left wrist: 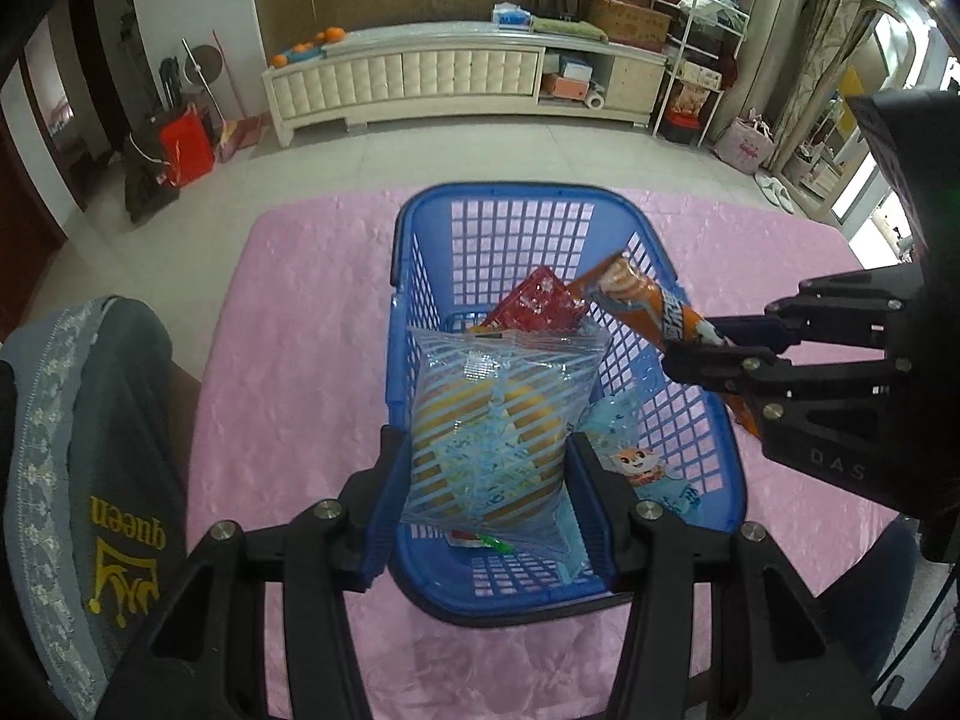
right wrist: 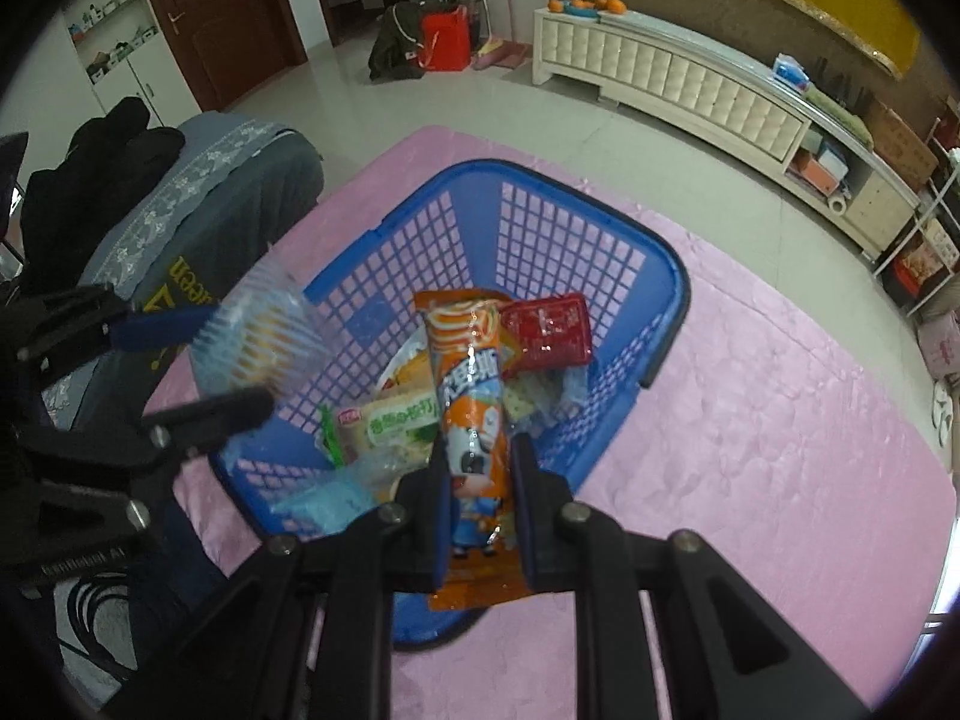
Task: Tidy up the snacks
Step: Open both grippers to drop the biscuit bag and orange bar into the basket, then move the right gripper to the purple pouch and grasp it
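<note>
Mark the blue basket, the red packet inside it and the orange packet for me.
blue basket [left wrist: 510, 195]: left wrist view, far rim.
red packet [right wrist: 549, 330]: right wrist view, middle of its top face.
orange packet [right wrist: 471, 396]: right wrist view, printed middle, just ahead of the right gripper.

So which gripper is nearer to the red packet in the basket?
Right. The right gripper holds an orange packet whose top lies beside the red packet. The left gripper holds a striped bag over the basket's near end.
</note>
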### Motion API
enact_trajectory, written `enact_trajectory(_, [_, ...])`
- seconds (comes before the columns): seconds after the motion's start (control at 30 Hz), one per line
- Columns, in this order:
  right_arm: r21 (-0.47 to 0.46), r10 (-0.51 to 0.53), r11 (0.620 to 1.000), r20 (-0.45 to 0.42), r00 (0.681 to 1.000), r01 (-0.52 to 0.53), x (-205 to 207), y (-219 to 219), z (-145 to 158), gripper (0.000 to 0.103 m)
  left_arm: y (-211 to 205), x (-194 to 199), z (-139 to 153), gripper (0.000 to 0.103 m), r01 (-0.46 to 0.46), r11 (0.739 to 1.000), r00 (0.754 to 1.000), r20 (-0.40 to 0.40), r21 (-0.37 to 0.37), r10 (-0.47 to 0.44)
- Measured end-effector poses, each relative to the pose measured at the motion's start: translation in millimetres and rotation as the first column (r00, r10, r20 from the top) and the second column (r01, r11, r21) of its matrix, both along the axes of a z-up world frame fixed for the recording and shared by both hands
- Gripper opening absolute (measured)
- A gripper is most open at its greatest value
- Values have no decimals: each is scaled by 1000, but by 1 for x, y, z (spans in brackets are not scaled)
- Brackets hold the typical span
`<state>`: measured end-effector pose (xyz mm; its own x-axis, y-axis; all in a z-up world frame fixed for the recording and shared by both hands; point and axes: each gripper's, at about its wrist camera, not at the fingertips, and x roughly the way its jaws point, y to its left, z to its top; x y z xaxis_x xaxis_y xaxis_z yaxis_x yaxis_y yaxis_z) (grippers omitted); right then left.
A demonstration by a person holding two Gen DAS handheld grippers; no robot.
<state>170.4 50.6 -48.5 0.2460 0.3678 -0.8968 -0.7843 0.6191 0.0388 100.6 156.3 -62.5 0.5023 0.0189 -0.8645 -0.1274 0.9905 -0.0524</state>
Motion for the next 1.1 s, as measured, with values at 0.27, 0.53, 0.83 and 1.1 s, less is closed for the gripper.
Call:
enact_trajectory(0.27, [-28,-24,999,-4,1000,24,12,7,-15,22,6,5,-10,49,-1,1000,1000,-9,-20,1])
enact_trajectory(0.53, [-3,-54,999,-58,997,54,14,5,-10,41,-5,-3,2,69,6,1000,1000,9,11,-6])
enact_trajectory(0.83, [40,-131,991,-5,991,131,10,-34,18,71,-32,-11,30,73,34,998,999,40,59,-36])
enact_trajectory(1.1, [60,-194,980,18,981,192,7,-89,38,71,-68,-14,46,77,53,997,996,66,56,-56])
